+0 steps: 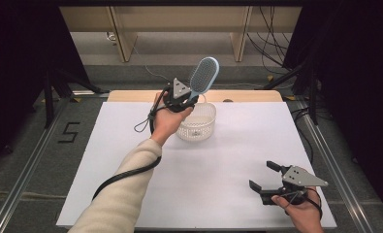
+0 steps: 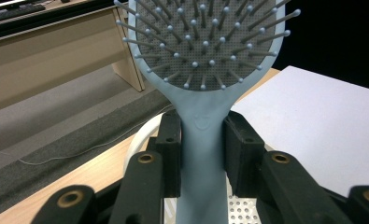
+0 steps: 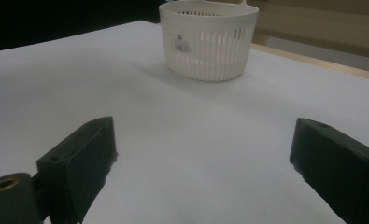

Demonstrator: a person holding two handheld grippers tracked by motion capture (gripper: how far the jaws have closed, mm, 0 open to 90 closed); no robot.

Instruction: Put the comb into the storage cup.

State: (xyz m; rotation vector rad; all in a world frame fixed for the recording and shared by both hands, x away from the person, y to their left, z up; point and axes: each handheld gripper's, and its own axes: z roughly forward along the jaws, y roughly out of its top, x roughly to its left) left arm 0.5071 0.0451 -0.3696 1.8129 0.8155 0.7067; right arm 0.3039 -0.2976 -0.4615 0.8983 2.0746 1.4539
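Table (image 1: 131, 145): white top, wooden strip along the far edge; it carries the basket and lies under both your hands.

Basket (image 1: 199, 121): white, round, slotted wall with a small label facing the near side; it stands upright on the far middle of the table; in the right gripper view it sits well ahead of the jaws (image 3: 209, 39), apart from them.

Hairbrush (image 1: 203, 75): pale blue paddle, grey pad of ball-tipped bristles; you hold it upright, head up and leaning a little to the right, above the basket's far-left rim and clear of it; in the left gripper view the handle (image 2: 203, 154) runs straight up between the jaws, bristles facing the camera.

Left tongs (image 1: 182, 102): clamped on the hairbrush handle just below the head, both pads pressed against its sides; your left hand (image 1: 165, 121) holds them raised over the far middle of the table, cable trailing back along your sleeve.

Right tongs (image 1: 265, 175): jaws wide apart, gripping nothing; held low over the table's near right corner in your right hand (image 1: 300, 208), well apart from the basket.
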